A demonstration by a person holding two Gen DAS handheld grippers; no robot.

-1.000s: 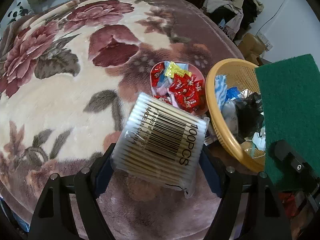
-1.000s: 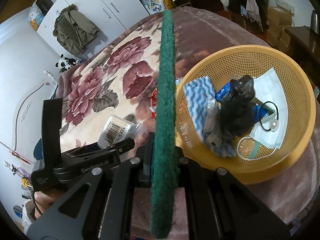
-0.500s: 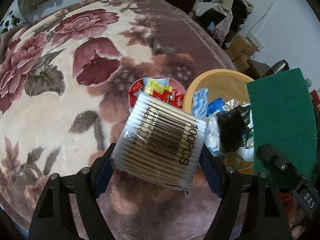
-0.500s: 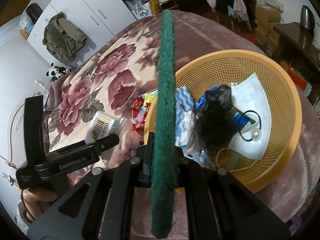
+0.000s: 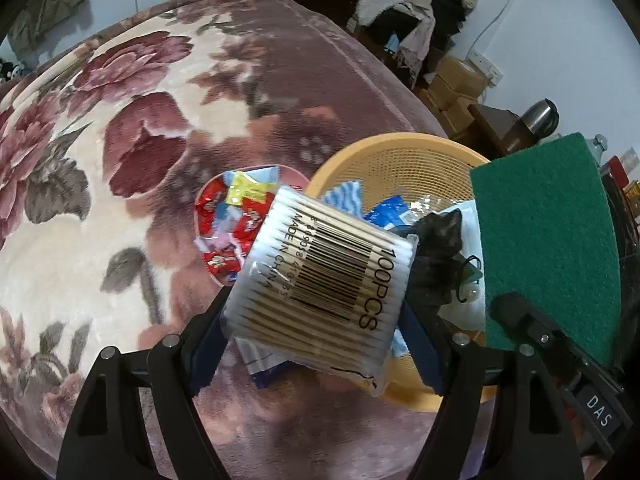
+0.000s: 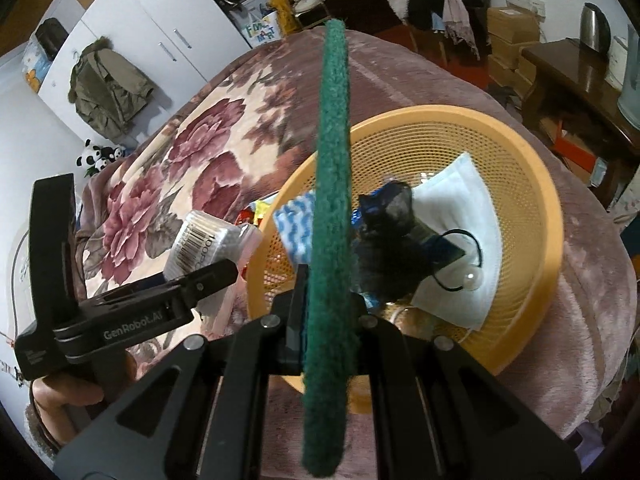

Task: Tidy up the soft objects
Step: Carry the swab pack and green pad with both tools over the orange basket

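My left gripper [image 5: 316, 320] is shut on a clear pack of cotton swabs [image 5: 324, 284] with a barcode, held above the near left rim of the orange basket [image 5: 404, 148]. The same swab pack [image 6: 200, 238] shows in the right wrist view, left of the basket [image 6: 520, 148]. My right gripper [image 6: 328, 308] is shut on a green scouring pad [image 6: 330, 200], held edge-on and upright over the basket's near side; the pad [image 5: 548, 240] appears flat at the right in the left wrist view. The basket holds a white face mask [image 6: 460, 204], a black pouch [image 6: 388, 248], a blue-striped cloth [image 6: 296, 216] and a hair tie.
A pink dish of wrapped candies [image 5: 228, 216] sits left of the basket on the floral blanket [image 5: 100, 160]. A dark wooden table with a kettle [image 6: 594, 24] stands at the right, with cardboard boxes [image 6: 508, 28] and piled clothes behind. White cabinets [image 6: 132, 12] stand at the far left.
Both grippers have moved towards the basket with their loads. The swab pack now overlaps the basket's rim, and the green pad stands over its near side.
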